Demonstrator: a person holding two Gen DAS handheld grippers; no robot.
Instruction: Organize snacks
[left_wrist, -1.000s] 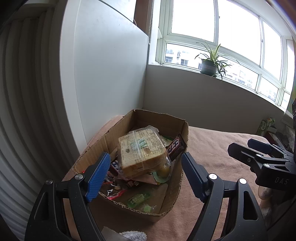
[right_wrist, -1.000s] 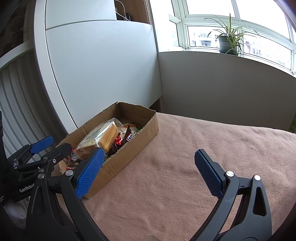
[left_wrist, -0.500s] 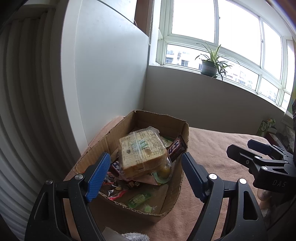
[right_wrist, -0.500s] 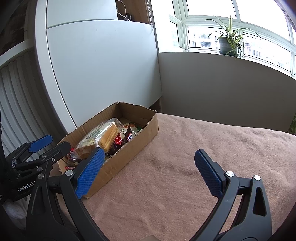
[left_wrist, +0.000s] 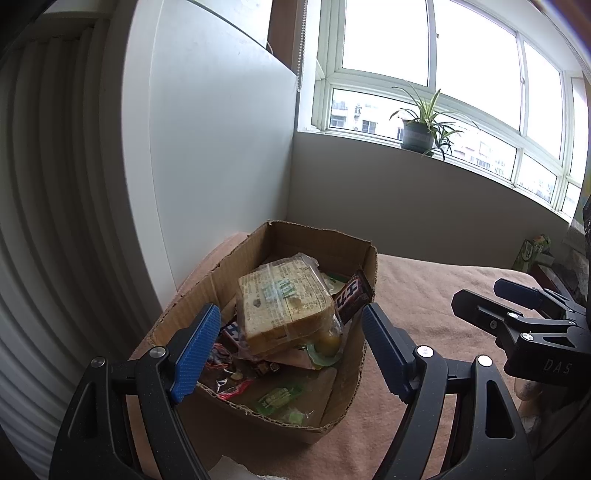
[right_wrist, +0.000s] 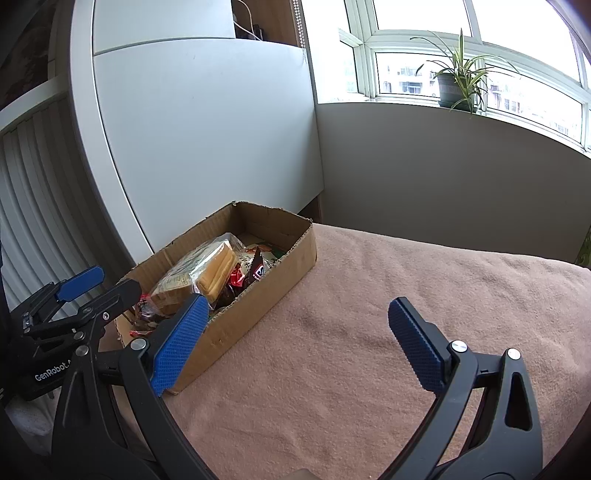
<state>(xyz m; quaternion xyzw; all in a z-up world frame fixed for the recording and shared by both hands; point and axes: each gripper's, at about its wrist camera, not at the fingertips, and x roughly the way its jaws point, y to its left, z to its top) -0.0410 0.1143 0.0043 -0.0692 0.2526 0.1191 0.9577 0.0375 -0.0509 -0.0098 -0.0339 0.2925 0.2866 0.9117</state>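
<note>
A pink blanket lies under both grippers. The cardboard box sits just ahead of the left gripper, whose jaws stand apart and empty; a wrapped sandwich tops its snacks. The right gripper is likewise apart, the box to its left.

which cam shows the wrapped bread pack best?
Left wrist: the bread pack sits centred, label side up, atop the snacks in the cardboard box. The right wrist view gives it smaller, edge-on, partly behind a fingertip.

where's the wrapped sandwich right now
In the left wrist view the wrapped sandwich lies on top of the snack pile inside the cardboard box, with the dark chocolate bar just to its right.
</note>
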